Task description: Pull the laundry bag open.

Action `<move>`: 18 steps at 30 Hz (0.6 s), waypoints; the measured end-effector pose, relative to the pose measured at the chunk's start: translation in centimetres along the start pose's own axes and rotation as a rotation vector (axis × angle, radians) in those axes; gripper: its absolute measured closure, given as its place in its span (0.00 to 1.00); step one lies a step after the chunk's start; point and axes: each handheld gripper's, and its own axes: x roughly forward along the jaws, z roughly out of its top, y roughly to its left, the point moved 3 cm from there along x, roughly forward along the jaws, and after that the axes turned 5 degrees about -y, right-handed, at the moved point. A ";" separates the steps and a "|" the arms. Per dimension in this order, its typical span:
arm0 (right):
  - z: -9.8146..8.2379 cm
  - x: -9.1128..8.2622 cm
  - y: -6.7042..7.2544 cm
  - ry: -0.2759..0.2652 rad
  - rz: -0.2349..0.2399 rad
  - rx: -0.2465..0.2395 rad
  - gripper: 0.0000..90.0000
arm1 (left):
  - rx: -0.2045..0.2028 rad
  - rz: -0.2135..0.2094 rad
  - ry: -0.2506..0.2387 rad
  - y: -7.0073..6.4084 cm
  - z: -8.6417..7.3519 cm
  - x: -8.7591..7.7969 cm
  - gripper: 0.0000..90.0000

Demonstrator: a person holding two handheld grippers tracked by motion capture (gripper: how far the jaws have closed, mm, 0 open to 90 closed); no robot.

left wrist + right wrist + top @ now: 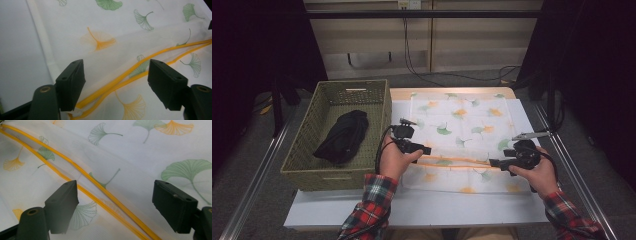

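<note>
A white mesh bag (462, 130) printed with green and orange ginkgo leaves lies flat on the table. Two yellow zipper strips (457, 161) run across its near part. My left gripper (426, 149) hovers at the left end of the strips, jaws open. In the left gripper view the yellow strips (130, 72) pass between the open jaws of that gripper (116, 75), and the pads do not press on them. My right gripper (493, 162) is at the right end of the strips. It (116, 197) stands open over the yellow strips (100, 187), with the fabric lying loose below.
A woven green basket (354, 83) stands at the left of the table with a black bundle (342, 136) inside. The bag rests on a white sheet (422, 207) that reaches the near edge. Metal rails run along both table sides.
</note>
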 end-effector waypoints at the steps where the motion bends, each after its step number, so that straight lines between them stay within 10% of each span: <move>1: 0.1 0.1 0.1 0.000 0.001 -0.005 0.22 | 0.000 0.003 -0.005 0.0 0.0 0.0 0.29; 18: 1.3 2.9 2.2 0.022 0.032 -0.069 0.18 | 0.001 -0.027 -0.009 -0.3 -0.2 0.7 0.08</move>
